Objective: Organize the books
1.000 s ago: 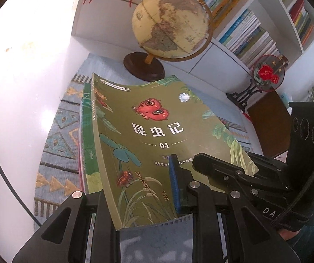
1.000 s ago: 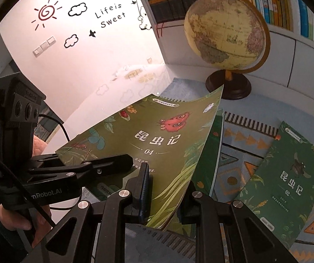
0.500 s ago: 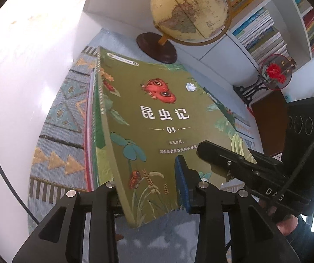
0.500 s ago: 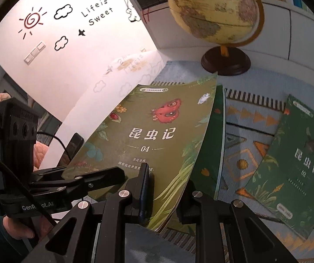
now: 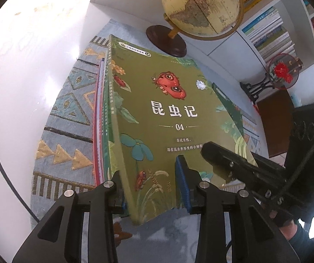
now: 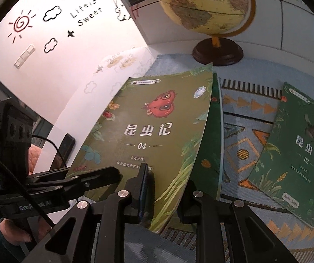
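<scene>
An olive-green book numbered 04 [image 5: 170, 118] with a red butterfly on its cover is held at its near edge by both grippers, low over a small stack of books [image 5: 101, 118] on the patterned mat [image 5: 69, 114]. My left gripper [image 5: 151, 182] straddles the book's near left corner, with the spine against its left finger. My right gripper [image 6: 164, 188] straddles the near right corner of the same book [image 6: 152, 131]. A dark green book numbered 02 [image 6: 299, 149] lies flat on the mat to the right.
A globe [image 5: 200, 6] on a dark wooden base stands behind the books, also in the right wrist view [image 6: 205, 4]. White bookshelves full of books [image 5: 273, 32] rise behind. A round red fan ornament [image 5: 282, 71] stands at right. A white wall [image 6: 54, 32] with stickers is on the left.
The book 04 has come down and flattened toward the stack, with both grippers still on its near edge. Both cameras have moved closer to the mat and globe.
</scene>
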A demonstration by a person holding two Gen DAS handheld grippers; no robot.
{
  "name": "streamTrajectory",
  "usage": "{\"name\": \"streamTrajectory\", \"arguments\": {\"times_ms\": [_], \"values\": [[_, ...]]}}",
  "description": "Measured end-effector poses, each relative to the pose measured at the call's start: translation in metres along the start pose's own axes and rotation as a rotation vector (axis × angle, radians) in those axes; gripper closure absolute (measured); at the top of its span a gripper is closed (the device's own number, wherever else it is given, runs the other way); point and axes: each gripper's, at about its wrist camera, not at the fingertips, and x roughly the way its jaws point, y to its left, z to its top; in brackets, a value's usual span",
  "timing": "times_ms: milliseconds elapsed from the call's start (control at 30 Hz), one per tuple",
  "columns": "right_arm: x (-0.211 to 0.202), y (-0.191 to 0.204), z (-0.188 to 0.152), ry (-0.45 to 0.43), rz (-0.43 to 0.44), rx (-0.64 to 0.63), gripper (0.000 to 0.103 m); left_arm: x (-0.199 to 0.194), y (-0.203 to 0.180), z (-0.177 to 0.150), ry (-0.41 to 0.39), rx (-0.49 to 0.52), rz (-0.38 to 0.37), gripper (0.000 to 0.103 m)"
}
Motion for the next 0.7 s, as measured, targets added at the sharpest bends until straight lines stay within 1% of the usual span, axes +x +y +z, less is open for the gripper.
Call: {"name": "streamTrajectory", "arguments": {"times_ms": [33,133,200,267,300,400,467,600,667,700], "values": [[0.001,-0.003,0.001,0.008,-0.004,0.012,0.08,-0.001,0.0,-0.001,0.003,0.005,0.007,0.07],[0.004,-0.011,0.001,0.05,-0.039,0.041,0.073,-0.009,0.005,-0.005,0.0,-0.003,0.022,0.07],[0.004,-0.012,0.0,0.078,-0.048,0.034,0.073,-0.015,0.01,-0.007,-0.009,-0.018,0.027,0.07],[0.004,-0.008,-0.002,0.083,-0.037,0.016,0.072,-0.019,0.014,-0.008,-0.011,-0.013,0.077,0.066],[0.004,-0.006,-0.003,0.083,-0.033,0.013,0.072,-0.019,0.015,-0.007,-0.008,-0.009,0.094,0.066],[0.008,0.002,-0.006,0.091,-0.048,0.0,0.071,-0.019,0.015,-0.009,0.004,-0.003,0.112,0.066],[0.005,0.002,-0.01,0.1,-0.059,-0.003,0.065,-0.022,0.014,-0.012,-0.001,-0.005,0.123,0.066],[-0.012,-0.006,-0.026,0.136,-0.113,-0.023,0.063,-0.033,-0.001,-0.016,-0.038,0.014,0.14,0.066],[-0.025,-0.014,-0.037,0.135,-0.113,-0.023,0.062,-0.036,-0.021,-0.014,-0.054,0.054,0.139,0.066],[-0.033,-0.02,-0.043,0.131,-0.115,-0.017,0.061,-0.037,-0.033,-0.013,-0.06,0.074,0.134,0.061]]}}
